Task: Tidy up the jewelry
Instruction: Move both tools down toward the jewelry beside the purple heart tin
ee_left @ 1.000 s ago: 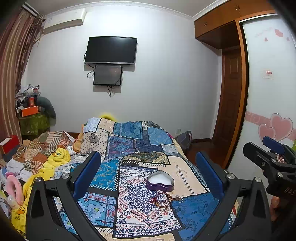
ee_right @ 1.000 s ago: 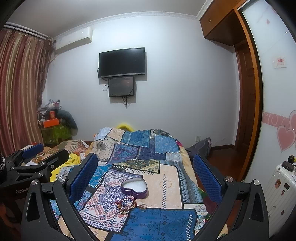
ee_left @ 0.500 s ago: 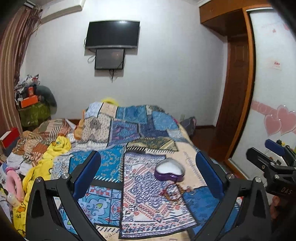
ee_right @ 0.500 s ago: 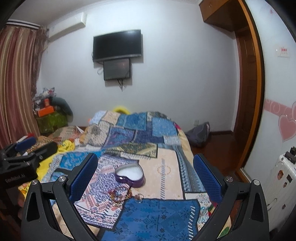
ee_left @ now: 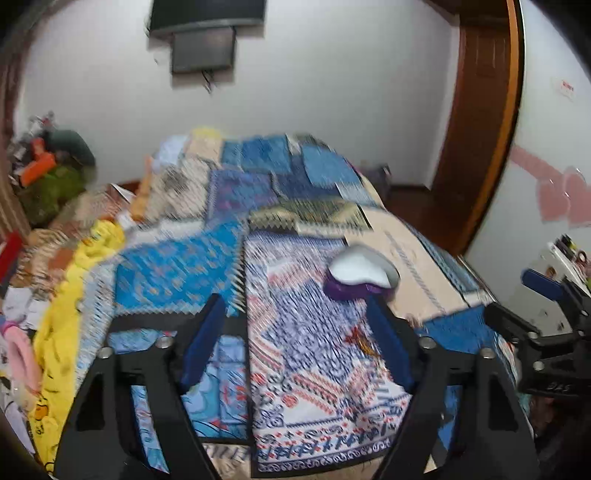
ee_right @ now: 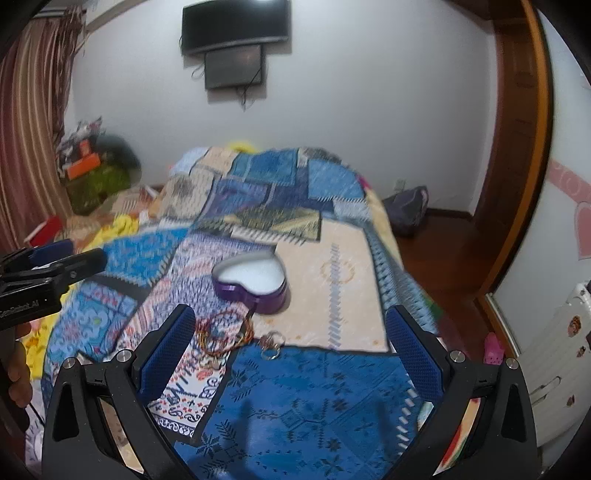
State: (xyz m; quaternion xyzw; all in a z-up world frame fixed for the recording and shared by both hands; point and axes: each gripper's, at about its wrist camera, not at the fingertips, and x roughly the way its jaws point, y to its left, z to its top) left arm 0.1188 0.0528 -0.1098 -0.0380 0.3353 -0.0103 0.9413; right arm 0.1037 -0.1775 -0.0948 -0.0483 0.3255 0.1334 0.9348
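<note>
only from the right wrist, rings (ee_right: 272, 345) beside bracelets (ee_right: 223, 332); left fingers (ee_left: 207, 336) closing empty, right fingers (ee_right: 171, 341) wide, empty

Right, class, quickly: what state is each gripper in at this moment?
Left gripper: jaws closing, nothing between them.
Right gripper: open, holding nothing.

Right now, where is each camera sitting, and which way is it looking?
Left wrist view: on the left gripper, tilted down over the bed quilt toward the heart-shaped box; its closing jaws hold nothing; the right gripper pokes in.
Right wrist view: on the right gripper, facing the same box and the bracelets; the left gripper and a hand show.
Both share the box, quilt and wall TV.
</note>
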